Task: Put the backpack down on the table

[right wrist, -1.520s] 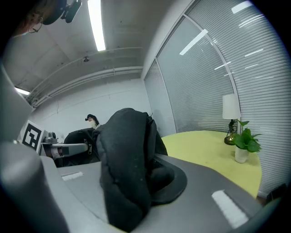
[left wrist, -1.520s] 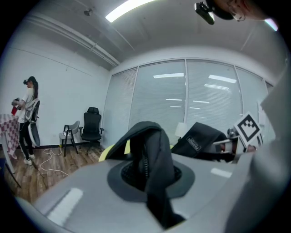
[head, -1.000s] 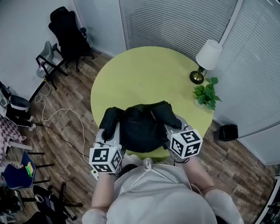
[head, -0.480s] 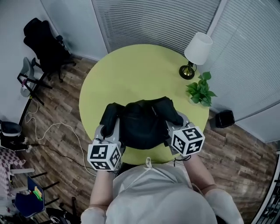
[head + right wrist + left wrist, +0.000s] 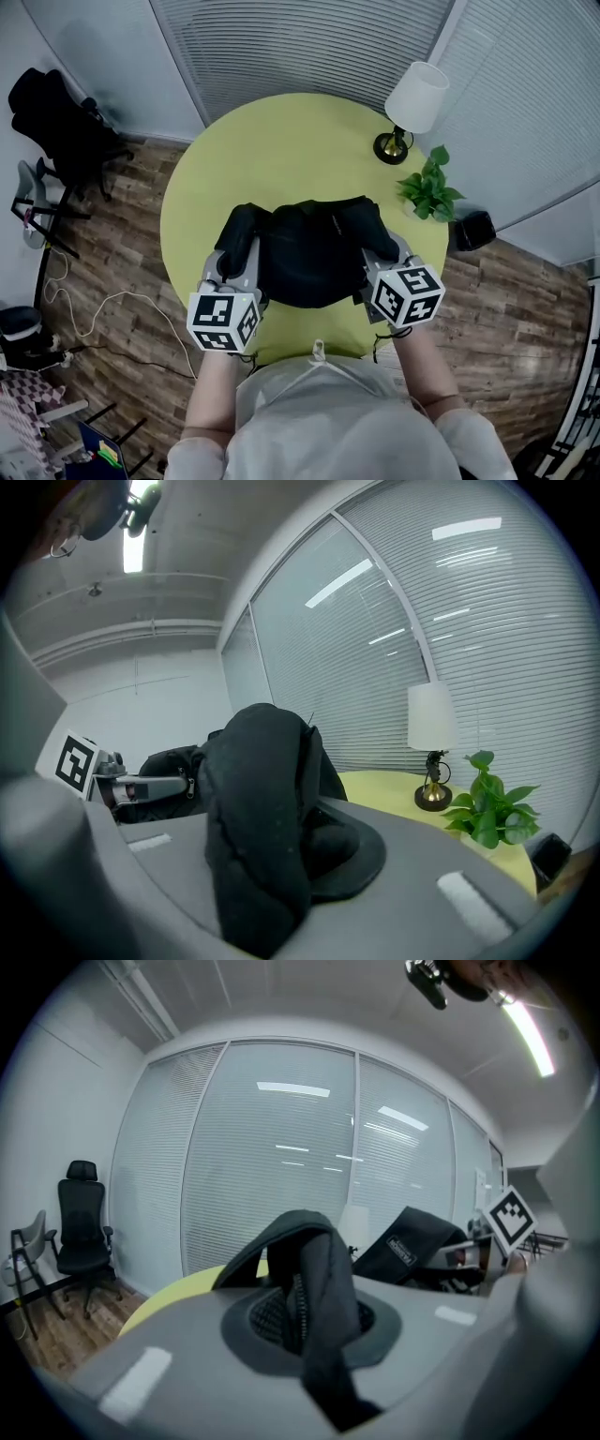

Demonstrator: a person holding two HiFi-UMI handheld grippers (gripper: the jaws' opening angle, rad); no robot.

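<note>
A black backpack [image 5: 314, 253] hangs between my two grippers over the near part of the round yellow-green table [image 5: 281, 159]. My left gripper [image 5: 236, 266] is shut on the backpack's left shoulder strap [image 5: 309, 1269], which loops up out of its jaws. My right gripper [image 5: 380, 258] is shut on a thick fold of the backpack's black fabric [image 5: 258, 808]. In the left gripper view, the backpack body [image 5: 412, 1241] and the right gripper's marker cube [image 5: 511, 1218] show at the right. Whether the backpack rests on the table I cannot tell.
A table lamp [image 5: 412, 103] with a white shade and a small green plant [image 5: 427, 192] stand at the table's far right. A black office chair [image 5: 56, 127] is at the left on the wood floor. A dark bin [image 5: 473, 230] sits on the floor beside the table.
Both grippers and the backpack have moved further in over the table. The view has swung, so the lamp, plant and chair sit further left in the frame.
</note>
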